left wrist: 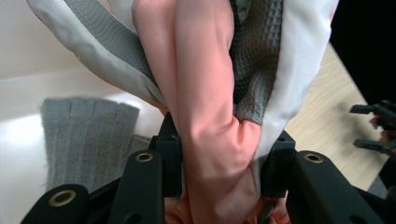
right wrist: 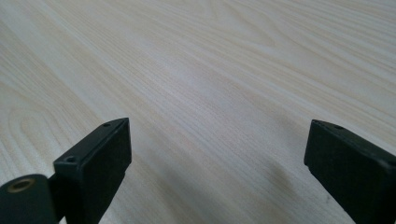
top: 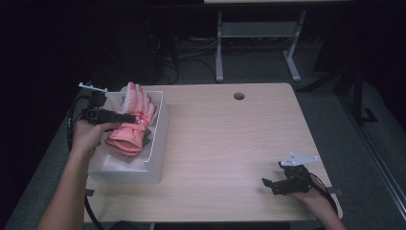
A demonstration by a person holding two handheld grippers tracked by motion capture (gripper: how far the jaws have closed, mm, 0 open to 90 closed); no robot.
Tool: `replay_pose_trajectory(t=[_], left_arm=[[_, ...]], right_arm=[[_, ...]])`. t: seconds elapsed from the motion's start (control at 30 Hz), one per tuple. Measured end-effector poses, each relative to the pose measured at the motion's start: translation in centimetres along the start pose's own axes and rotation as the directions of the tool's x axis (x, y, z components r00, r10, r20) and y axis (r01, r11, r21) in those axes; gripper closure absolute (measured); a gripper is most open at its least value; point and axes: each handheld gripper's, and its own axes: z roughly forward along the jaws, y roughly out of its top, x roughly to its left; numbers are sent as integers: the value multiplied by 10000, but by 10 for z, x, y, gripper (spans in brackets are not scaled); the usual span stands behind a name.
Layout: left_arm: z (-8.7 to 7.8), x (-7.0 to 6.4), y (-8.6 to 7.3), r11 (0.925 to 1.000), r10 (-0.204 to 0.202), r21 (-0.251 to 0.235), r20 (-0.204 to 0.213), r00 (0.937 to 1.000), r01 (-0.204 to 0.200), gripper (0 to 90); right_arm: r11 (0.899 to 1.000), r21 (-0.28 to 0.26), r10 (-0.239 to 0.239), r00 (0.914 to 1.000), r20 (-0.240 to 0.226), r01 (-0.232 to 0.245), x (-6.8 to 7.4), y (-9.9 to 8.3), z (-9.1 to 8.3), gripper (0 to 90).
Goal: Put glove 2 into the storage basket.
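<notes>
No writing readable. My left tongs grip the pink glove over the white box; my right tongs gape above the worktop.

Left gripper clamped, right gripper agape.

High view overhead; gripper views close, sharing table.

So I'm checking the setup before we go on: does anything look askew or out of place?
Nothing damaged or spilled. The left tongs pinch the pink glove, bunched over the white box; grey knit glove lies inside.
</notes>
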Motion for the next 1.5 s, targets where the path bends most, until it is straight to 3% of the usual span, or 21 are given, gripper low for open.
replay_pose_trajectory(t=[0.47, 0.83, 1.03, 1.37, 1.5], left_arm=[[40, 17, -13, 9975, -305, 639, -130, 9994, 313, 595], [56, 25, -21, 9945, -431, 944, -250, 9988, 453, 592], [71, 31, -26, 9893, -467, 1362, -403, 9981, 518, 585], [81, 31, -31, 9877, -362, 1508, -388, 9986, 417, 552], [82, 33, -32, 9879, -227, 1524, -376, 9990, 281, 476]], right_arm=[[10000, -10, 16, 10000, 48, -16, 0, -1, 0, 71], [10000, -33, -13, 10000, 47, 13, 0, -1, -1, 71], [10000, -15, -18, 10000, 51, 18, 0, -1, -1, 71], [10000, 43, -36, 10000, 36, 36, 1, -1, -1, 71], [10000, -9, -13, 10000, 40, 13, 1, -1, -1, 71]])
